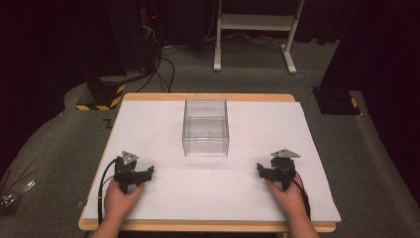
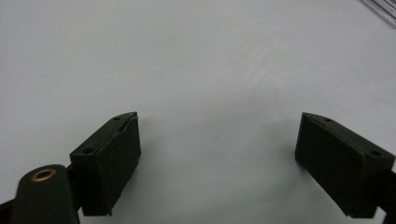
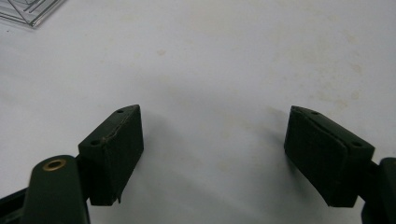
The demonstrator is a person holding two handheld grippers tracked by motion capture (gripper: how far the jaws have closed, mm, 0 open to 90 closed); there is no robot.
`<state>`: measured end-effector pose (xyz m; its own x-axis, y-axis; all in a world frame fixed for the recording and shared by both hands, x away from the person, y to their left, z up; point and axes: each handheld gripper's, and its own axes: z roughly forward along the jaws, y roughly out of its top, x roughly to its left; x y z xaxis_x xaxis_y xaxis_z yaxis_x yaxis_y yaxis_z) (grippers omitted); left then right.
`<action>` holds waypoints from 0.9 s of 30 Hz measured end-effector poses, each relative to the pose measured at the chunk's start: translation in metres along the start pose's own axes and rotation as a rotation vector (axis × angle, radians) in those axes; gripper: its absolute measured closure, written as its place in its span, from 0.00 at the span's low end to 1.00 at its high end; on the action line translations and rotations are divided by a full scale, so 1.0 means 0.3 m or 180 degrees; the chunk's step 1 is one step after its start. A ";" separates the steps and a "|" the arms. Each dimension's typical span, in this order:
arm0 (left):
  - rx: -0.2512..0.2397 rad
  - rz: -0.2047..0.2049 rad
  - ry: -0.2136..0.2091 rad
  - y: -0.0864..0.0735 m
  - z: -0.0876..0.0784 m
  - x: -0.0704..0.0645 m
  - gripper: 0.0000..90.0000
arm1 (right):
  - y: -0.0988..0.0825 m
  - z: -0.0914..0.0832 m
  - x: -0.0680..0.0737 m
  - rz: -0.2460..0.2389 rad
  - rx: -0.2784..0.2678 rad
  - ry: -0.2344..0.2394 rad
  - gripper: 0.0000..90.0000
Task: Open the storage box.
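High view: looking down on a white table [image 1: 163, 198] with a clear plastic box [image 1: 205, 127] standing upright near the middle, toward the far edge, empty as far as can be told. Sitting well apart from both grippers, roughly midway between them and farther out. Resting low at the near side, left gripper [image 1: 147, 173] and right gripper [image 1: 260, 170], each turned inward toward the other, a hand behind each.

Risks, as a judgement: being light and thin-walled, probably sliding or tipping if pushed from one side alone; being glossy and smooth, likely slipping from narrow pads pinching a wall; being see-through, easily misjudging where its rim lies and knocking it on the way in.

Left gripper view: jaws of the left gripper [image 2: 217, 135] standing wide apart, nothing between them, bare white surface beneath, a corner of the clear box [image 2: 380, 8] peeking at the upper right.

Right gripper view: right gripper [image 3: 212, 130] likewise spread wide, gripping nothing, with the box's corner [image 3: 28, 10] at the upper left.
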<state>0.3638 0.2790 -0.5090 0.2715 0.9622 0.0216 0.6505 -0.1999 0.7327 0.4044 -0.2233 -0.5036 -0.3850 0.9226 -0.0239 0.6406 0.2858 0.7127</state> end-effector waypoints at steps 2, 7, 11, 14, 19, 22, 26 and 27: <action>-0.0001 0.0003 -0.0001 0.000 0.000 0.001 0.16 | 0.000 0.000 0.000 0.0001 0.0000 -0.0001 0.22; 0.0001 -0.0028 -0.0024 -0.001 0.002 0.003 0.16 | 0.000 0.000 0.001 0.0001 0.0002 -0.0004 0.22; -0.0003 -0.0033 -0.0036 0.000 0.002 0.005 0.16 | 0.001 0.000 0.004 0.0007 0.0005 -0.0010 0.22; 0.0002 -0.0039 -0.0034 0.000 0.002 0.004 0.15 | 0.002 0.000 0.001 0.0011 0.0009 0.0001 0.22; -0.0002 -0.0016 -0.0011 0.000 0.001 0.002 0.16 | 0.000 -0.003 0.009 -0.0019 -0.0008 -0.0050 0.22; -0.0003 -0.0009 -0.0020 0.001 0.001 0.002 0.17 | -0.001 -0.006 0.018 -0.0115 -0.0036 -0.0083 0.25; 0.0002 -0.0007 -0.0022 0.001 0.000 0.002 0.17 | -0.004 -0.011 0.021 -0.0077 -0.0034 -0.0085 0.26; 0.0006 -0.0006 -0.0024 0.001 0.000 0.002 0.17 | -0.009 -0.022 0.020 -0.0071 -0.0009 -0.0029 0.28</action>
<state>0.3642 0.2796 -0.5089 0.2755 0.9612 0.0150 0.6525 -0.1984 0.7314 0.3961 -0.2203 -0.5010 -0.3932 0.9183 -0.0463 0.6299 0.3057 0.7140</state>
